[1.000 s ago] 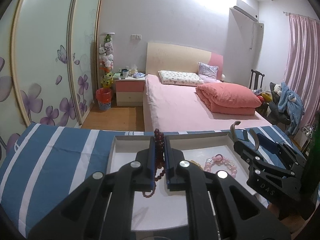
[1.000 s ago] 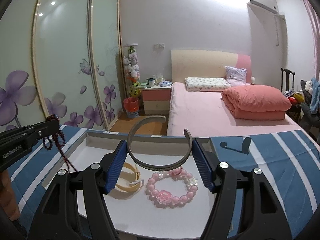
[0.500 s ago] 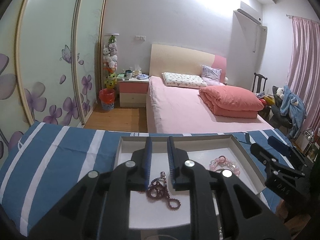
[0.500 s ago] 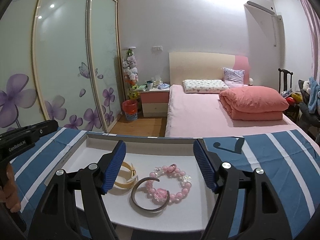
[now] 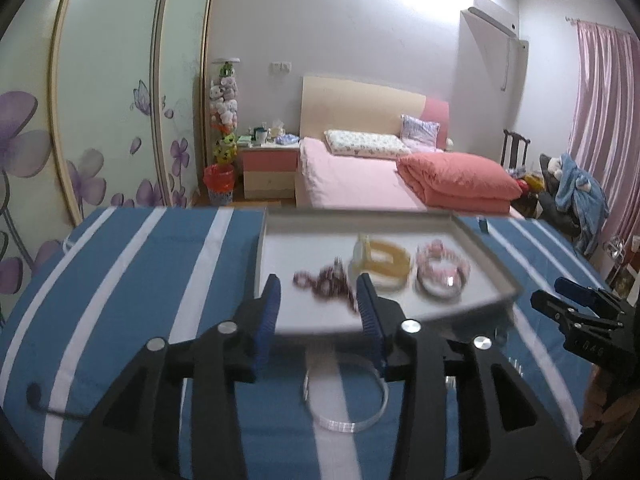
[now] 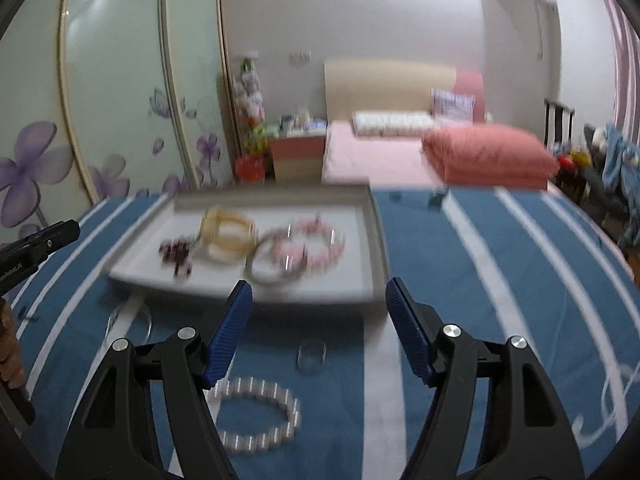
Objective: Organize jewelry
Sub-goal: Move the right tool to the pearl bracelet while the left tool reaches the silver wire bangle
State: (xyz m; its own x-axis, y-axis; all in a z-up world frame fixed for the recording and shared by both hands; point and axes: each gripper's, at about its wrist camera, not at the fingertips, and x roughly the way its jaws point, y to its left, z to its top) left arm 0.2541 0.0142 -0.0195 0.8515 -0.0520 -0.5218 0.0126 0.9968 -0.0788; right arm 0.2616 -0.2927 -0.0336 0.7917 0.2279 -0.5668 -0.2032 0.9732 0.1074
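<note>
A white tray (image 5: 472,240) lies on the blue striped cloth. In it are a dark red bead string (image 5: 326,284), a cream bangle (image 5: 384,264), a pink bead bracelet (image 5: 442,270) and a grey cuff (image 6: 276,266). My left gripper (image 5: 318,316) is open and empty at the tray's near edge. A clear bangle (image 5: 346,404) lies on the cloth beneath it. My right gripper (image 6: 318,336) is open and empty, near the tray (image 6: 372,240). A white bead bracelet (image 6: 256,416) and a small clear ring (image 6: 311,356) lie on the cloth by it.
The cloth (image 5: 132,280) has white stripes and covers the whole work surface. Beyond it stand a pink bed (image 5: 360,176), a nightstand (image 5: 270,168) and floral wardrobe doors (image 5: 100,100). Another clear bangle (image 6: 128,320) lies left of the white bracelet.
Both grippers have pulled back and up from the tray. The dark bead string and the grey cuff, let go earlier, lie in the tray. The left jaws have opened wider.
</note>
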